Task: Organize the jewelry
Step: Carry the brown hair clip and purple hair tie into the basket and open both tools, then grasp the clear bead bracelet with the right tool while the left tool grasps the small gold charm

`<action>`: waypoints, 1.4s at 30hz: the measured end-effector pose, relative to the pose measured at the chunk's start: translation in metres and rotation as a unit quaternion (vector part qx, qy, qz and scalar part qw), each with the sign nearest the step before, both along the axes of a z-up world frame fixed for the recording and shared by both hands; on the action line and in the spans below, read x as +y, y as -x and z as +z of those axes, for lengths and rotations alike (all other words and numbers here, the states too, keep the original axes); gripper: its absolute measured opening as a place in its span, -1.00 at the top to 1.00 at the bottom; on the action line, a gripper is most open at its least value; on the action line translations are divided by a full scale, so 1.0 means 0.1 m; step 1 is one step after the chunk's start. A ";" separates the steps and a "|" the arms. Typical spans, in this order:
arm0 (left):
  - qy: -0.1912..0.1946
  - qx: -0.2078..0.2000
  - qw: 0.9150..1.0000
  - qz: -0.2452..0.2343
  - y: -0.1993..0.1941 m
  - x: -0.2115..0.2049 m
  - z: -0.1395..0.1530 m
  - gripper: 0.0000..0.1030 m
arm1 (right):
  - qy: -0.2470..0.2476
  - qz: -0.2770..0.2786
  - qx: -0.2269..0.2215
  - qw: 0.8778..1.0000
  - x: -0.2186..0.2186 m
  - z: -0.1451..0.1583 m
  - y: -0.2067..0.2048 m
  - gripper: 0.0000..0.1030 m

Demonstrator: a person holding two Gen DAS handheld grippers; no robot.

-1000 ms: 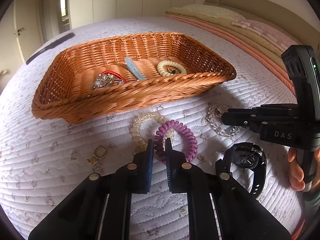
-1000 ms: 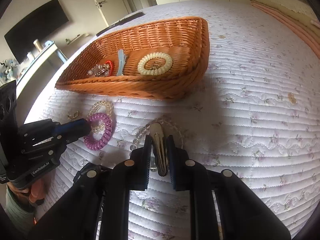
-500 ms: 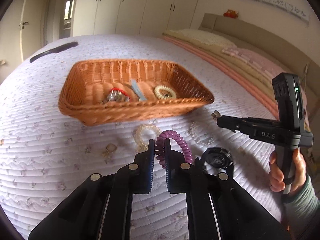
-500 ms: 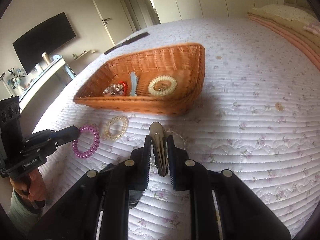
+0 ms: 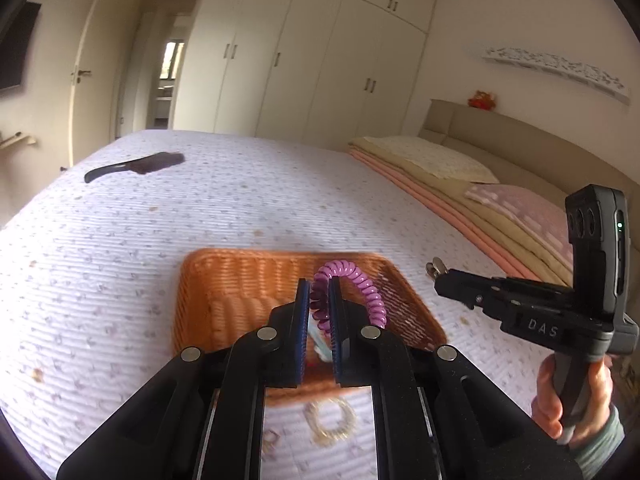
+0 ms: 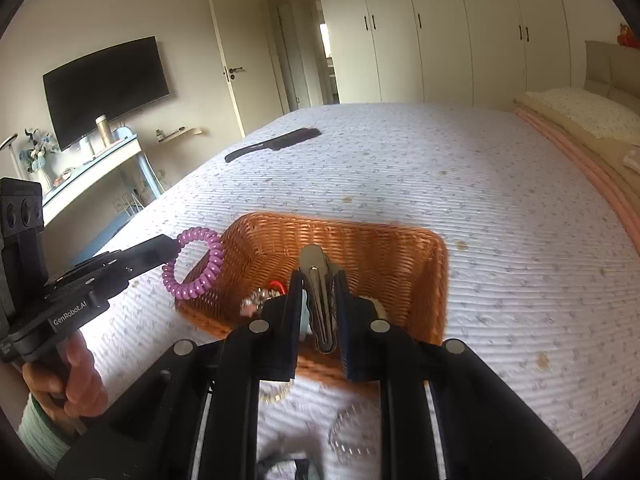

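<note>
Left wrist view: we list one purple spiral plastic hair tie, pinched in our left gripper and hanging in the air above the orange woven wicker basket. It looks light, springy and slippery; we judge a bite across the coil, as now, suits it best. Right wrist view: one silver metal hair clip, clamped lengthwise in our right gripper over the same basket. We judge it stiff, thin and smooth; hold its flat sides.
</note>
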State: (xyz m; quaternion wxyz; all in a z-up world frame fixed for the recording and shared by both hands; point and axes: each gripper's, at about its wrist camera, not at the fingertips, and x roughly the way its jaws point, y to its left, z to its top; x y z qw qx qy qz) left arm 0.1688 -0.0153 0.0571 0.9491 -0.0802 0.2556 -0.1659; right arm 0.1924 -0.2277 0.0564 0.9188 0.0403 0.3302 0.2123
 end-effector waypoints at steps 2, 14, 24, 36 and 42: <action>-0.009 0.009 1.000 0.012 -0.17 0.03 -0.07 0.85 | 0.000 -0.001 0.016 1.000 0.08 -0.07 -0.18 0.73; -0.033 0.089 0.995 0.029 -0.74 0.19 -0.66 0.85 | 0.041 -0.023 0.132 0.990 0.38 -0.77 -0.94 0.73; -0.038 0.101 0.994 0.028 -0.77 0.21 -0.75 0.83 | 0.050 -0.029 0.154 0.986 0.40 -0.92 -0.97 0.72; 0.026 0.035 0.999 -0.001 -0.06 0.39 -0.18 0.47 | 0.032 -0.024 0.107 0.993 0.16 -0.37 -0.40 0.26; 0.036 0.002 0.999 -0.010 0.55 0.46 0.02 0.45 | 0.025 -0.043 0.067 0.996 -0.08 -0.06 0.16 0.26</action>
